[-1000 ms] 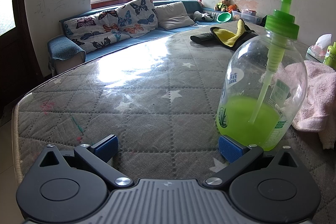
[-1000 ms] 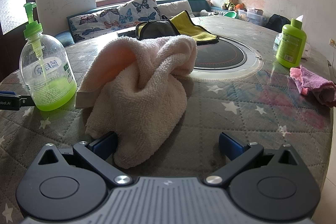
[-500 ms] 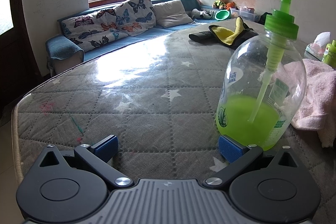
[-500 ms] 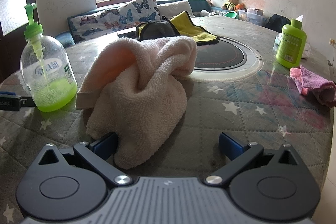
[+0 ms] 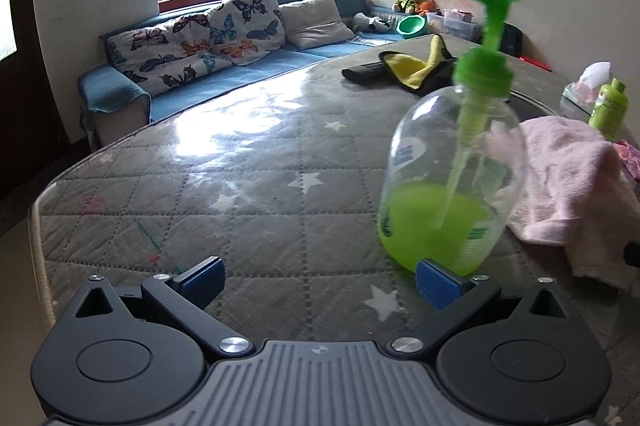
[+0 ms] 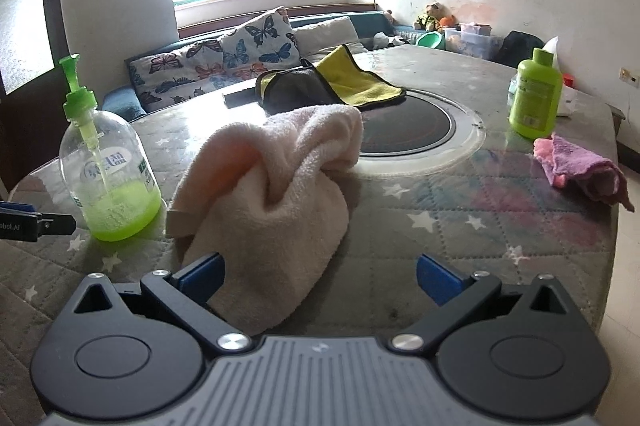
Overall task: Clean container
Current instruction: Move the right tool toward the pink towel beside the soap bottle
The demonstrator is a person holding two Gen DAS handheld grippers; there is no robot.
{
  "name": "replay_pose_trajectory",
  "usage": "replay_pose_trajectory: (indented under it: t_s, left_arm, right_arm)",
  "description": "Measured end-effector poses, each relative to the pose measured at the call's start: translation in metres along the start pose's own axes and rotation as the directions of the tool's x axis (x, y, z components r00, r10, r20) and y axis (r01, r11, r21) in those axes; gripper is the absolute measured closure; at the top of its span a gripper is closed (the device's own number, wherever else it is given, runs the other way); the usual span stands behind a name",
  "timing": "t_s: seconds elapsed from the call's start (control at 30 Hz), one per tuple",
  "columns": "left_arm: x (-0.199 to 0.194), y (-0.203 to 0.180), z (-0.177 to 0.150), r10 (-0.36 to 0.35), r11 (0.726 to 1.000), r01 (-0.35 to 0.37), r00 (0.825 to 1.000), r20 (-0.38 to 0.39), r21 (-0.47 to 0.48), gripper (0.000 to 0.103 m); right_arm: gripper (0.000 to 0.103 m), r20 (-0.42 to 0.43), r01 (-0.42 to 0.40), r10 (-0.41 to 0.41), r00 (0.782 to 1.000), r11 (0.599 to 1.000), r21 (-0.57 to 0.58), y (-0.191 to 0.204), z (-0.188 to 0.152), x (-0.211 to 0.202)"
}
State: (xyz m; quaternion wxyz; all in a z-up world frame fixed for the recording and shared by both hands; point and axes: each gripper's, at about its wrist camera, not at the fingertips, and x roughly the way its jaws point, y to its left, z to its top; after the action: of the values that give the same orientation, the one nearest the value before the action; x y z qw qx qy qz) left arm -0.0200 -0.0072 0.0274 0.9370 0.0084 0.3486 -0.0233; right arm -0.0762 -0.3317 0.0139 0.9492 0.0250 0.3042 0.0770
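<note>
Tilted now, the pump bottle (image 5: pixel 448 186) leans left where it earlier stood upright. Left gripper (image 5: pixel 318 276) and right gripper (image 6: pixel 318 276) gape wide, holding nothing; pink towel (image 6: pixel 272 194) lies right of the bottle.

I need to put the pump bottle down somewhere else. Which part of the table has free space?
Bare quilted table lies left of the pump bottle, toward the sofa. Another patch lies between the beige towel and purple cloth. Bottle and towel crowd together.

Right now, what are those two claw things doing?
Left gripper: open, holding nothing, pump bottle beside one finger.
Right gripper: open, holding nothing, near the towel.
</note>
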Motion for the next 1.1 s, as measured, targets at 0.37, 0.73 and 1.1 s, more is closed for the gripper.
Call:
replay_pose_trajectory:
  t_s: [0.37, 0.73, 1.1]
  left_arm:
    - [-0.028, -0.018, -0.01, -0.016, 1.0, 0.015, 1.0, 0.023, 0.022, 0.0]
    - [-0.05, -0.033, -0.018, -0.033, 0.999, 0.032, 0.999, 0.038, 0.035, 0.0]
    - [-0.068, -0.045, -0.03, -0.04, 0.998, 0.037, 0.998, 0.04, 0.06, 0.0]
  right_arm:
    - [0.0, -0.042, 0.012, -0.012, 0.999, 1.0, -0.007, 0.016, -0.016, -0.014]
    - [0.0, -0.063, -0.009, 0.009, 0.998, 1.0, 0.007, 0.03, -0.025, -0.031]
    - [0.0, -0.074, -0.005, 0.007, 0.997, 0.999, 0.032, 0.036, -0.035, -0.047]
